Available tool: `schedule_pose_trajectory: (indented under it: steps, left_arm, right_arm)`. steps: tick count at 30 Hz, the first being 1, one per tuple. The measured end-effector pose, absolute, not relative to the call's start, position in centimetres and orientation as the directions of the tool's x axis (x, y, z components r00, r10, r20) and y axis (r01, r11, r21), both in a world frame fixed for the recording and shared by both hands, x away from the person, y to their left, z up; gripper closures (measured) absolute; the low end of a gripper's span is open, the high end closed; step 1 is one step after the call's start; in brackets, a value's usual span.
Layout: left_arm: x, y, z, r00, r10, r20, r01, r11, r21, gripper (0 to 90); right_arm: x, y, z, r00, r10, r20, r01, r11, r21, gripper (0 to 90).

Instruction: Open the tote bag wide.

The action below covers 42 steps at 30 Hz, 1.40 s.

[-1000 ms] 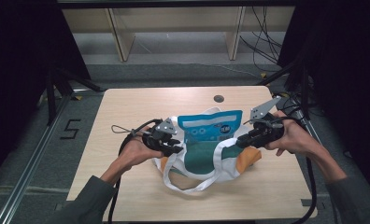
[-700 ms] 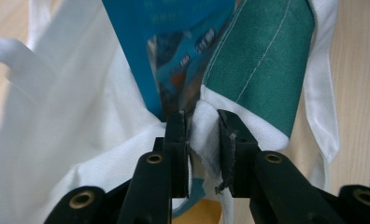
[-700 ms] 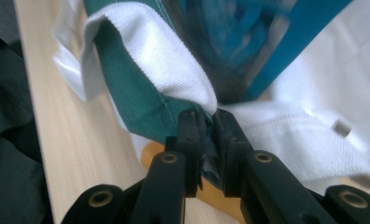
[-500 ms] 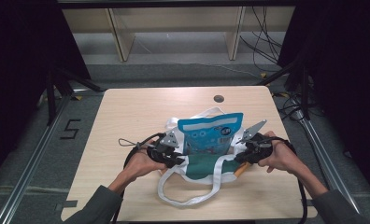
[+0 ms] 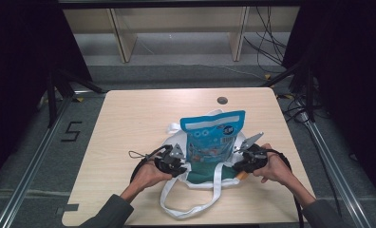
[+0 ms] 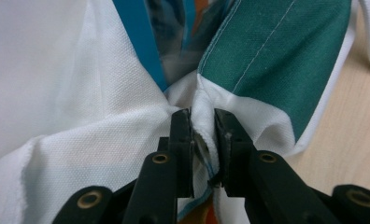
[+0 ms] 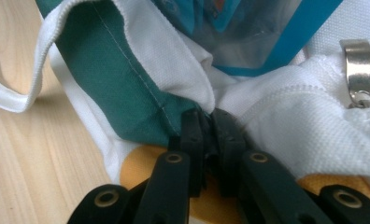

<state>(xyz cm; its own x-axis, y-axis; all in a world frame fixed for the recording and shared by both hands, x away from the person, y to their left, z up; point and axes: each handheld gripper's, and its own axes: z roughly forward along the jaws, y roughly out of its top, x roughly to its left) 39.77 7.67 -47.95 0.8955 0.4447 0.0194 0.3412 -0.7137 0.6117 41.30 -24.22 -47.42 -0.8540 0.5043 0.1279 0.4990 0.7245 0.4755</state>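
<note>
Holding: both grippers are pinching the rim of a white and green tote bag, one at each end of its mouth, low over the bench.
Handle: the bag's long white strap is lying in a loop on the bench, nearest to the person.
Left gripper: its jaws have just been closing and are now pressing on a fold of white cloth at the bag's end seam; in the left gripper view the cloth is sitting squeezed between the two black jaws.
Right gripper: its jaws have also been closing and are now pressed nearly together on the hem where the green lining is meeting the white cloth; a metal ring is hanging close beside.
Bag: it is resting on the bench between the two hands, and its sides are sagging low around the pouch.
Blue pouch: it is standing upright inside the bag, and most of it is rising above the rim.
Progress: in my judgement the pouch is already placed in the bag and both ends are gripped; what is remaining is probably to pull the sides up around the pouch or to lift the bag.
Farther: a small dark hole is showing near the far edge of the bench.
</note>
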Motion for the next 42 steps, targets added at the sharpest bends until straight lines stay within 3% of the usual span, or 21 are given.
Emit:
schedule_pose_trajectory:
  steps: [5, 9, 13, 18, 20, 22, 26, 29, 31, 33, 35, 38, 42]
  left_arm:
    - [39.6, 8.7, -45.8, 0.901, 0.433, 0.025, 0.325, -0.712, 0.622, 67.4]
    - [39.2, 9.8, -42.9, 0.895, 0.446, -0.005, 0.322, -0.638, 0.699, 57.9]
    - [39.5, 11.0, -40.3, 0.885, 0.463, -0.045, 0.341, -0.58, 0.74, 56.6]
    - [41.1, 12.9, -38.3, 0.836, 0.548, -0.016, 0.37, -0.542, 0.755, 54.8]
    - [42.2, 13.5, -38.4, 0.774, 0.629, 0.07, 0.398, -0.57, 0.719, 54.2]
    - [43.4, 14.2, -39.0, 0.729, 0.677, 0.096, 0.428, -0.561, 0.709, 51.7]
    - [45.1, 14.4, -40.7, 0.71, 0.703, -0.034, 0.51, -0.482, 0.712, 50.0]
    - [45.5, 13.6, -41.5, 0.712, 0.702, -0.003, 0.524, -0.529, 0.667, 49.3]
    - [46.0, 13.3, -42.1, 0.713, 0.701, -0.009, 0.533, -0.534, 0.657, 54.3]
    - [46.4, 13.0, -43.0, 0.725, 0.688, -0.027, 0.536, -0.539, 0.649, 62.4]
    - [46.6, 12.8, -43.9, 0.728, 0.686, -0.006, 0.532, -0.559, 0.636, 70.9]
    - [46.9, 12.9, -45.3, 0.721, 0.693, 0.008, 0.548, -0.578, 0.605, 82.0]
    - [47.1, 13.2, -47.3, 0.728, 0.685, -0.031, 0.56, -0.568, 0.603, 85.0]
  right_arm:
    - [41.1, -25.0, -45.8, -0.858, 0.495, 0.141, 0.487, 0.693, 0.531, 81.0]
    - [40.8, -26.5, -42.9, -0.865, 0.487, 0.118, 0.446, 0.64, 0.626, 73.3]
    - [40.5, -27.6, -39.8, -0.856, 0.512, 0.077, 0.422, 0.603, 0.677, 68.9]
    - [41.7, -28.9, -38.0, -0.754, 0.656, 0.037, 0.495, 0.531, 0.688, 61.8]
    - [42.1, -29.1, -37.9, -0.708, 0.705, 0.041, 0.546, 0.51, 0.665, 58.4]
    - [42.8, -29.2, -38.3, -0.663, 0.746, 0.063, 0.593, 0.472, 0.652, 54.7]
    - [44.1, -28.9, -39.3, -0.663, 0.742, 0.102, 0.591, 0.435, 0.679, 52.5]
    - [44.2, -27.8, -39.6, -0.642, 0.751, 0.153, 0.624, 0.397, 0.673, 50.7]
    - [44.5, -27.4, -39.8, -0.64, 0.753, 0.153, 0.638, 0.411, 0.651, 50.7]
    - [44.9, -26.7, -40.7, -0.627, 0.765, 0.15, 0.666, 0.426, 0.612, 53.7]
    - [45.2, -26.6, -41.7, -0.638, 0.764, 0.094, 0.654, 0.473, 0.59, 71.1]
    - [45.5, -27.1, -42.8, -0.634, 0.773, 0.022, 0.652, 0.519, 0.553, 87.4]
    - [45.6, -27.9, -44.6, -0.632, 0.774, 0.042, 0.662, 0.511, 0.548, 89.0]
